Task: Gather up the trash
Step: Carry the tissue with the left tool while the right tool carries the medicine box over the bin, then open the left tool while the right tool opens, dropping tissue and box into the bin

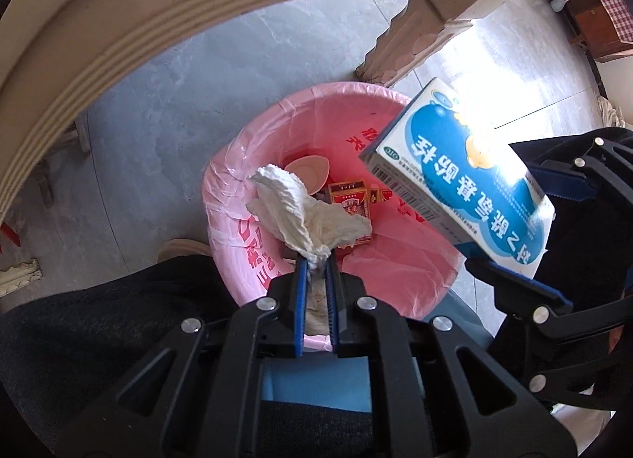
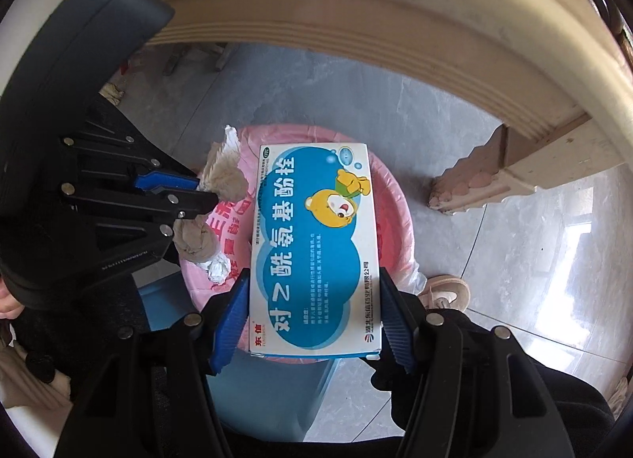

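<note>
A crumpled tissue (image 1: 304,216) is pinched by the left gripper (image 1: 316,260); a medicine box (image 2: 312,252) printed "对乙酰氨基酚栓" is clamped by the right gripper (image 2: 312,323) above a pink-lined bin (image 1: 395,260).

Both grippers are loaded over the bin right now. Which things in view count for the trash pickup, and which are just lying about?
For the job:
- crumpled tissue, in the left gripper
- blue and white medicine box, in the right gripper
- bin with pink liner
- red boxes already in it

Just lying about:
- cream table edge
- carved table leg
- shoe
</note>
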`<state>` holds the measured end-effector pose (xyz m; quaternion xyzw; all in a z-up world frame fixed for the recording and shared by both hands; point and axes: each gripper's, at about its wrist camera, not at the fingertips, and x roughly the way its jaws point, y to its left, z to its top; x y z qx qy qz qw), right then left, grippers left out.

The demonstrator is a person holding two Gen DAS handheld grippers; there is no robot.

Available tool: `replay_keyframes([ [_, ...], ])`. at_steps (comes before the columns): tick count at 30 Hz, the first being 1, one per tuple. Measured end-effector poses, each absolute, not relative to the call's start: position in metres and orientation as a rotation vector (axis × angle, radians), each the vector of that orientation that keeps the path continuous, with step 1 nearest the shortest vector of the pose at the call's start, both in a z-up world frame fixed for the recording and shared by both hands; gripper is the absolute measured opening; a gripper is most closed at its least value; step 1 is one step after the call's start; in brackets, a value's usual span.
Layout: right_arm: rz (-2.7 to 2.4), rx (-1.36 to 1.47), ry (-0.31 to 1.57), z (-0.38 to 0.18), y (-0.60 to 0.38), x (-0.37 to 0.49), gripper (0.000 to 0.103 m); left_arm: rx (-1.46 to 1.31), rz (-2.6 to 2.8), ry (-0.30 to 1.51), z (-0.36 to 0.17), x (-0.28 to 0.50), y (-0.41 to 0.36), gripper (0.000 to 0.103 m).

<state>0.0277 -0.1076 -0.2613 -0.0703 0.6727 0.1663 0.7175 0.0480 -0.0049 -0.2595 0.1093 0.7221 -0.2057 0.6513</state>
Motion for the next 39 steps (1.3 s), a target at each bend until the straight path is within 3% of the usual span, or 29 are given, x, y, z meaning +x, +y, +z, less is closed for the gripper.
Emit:
replay_keyframes([
  [17,0.383,-0.115,1.652,-0.353,-0.1,0.028,0.06,0.218,-0.405,1.813,-0.342,0.061,-0.001,0.01],
  [36,0.398,-0.095,1.699,-0.375,-0.102,0.034,0.06,0.253,-0.39,1.885,-0.376,0.061,-0.011,0.01],
  [39,0.396,-0.107,1.696,-0.376,-0.104,0.036,0.062,0.276,-0.38,1.884,-0.377,0.06,-0.013,0.023],
])
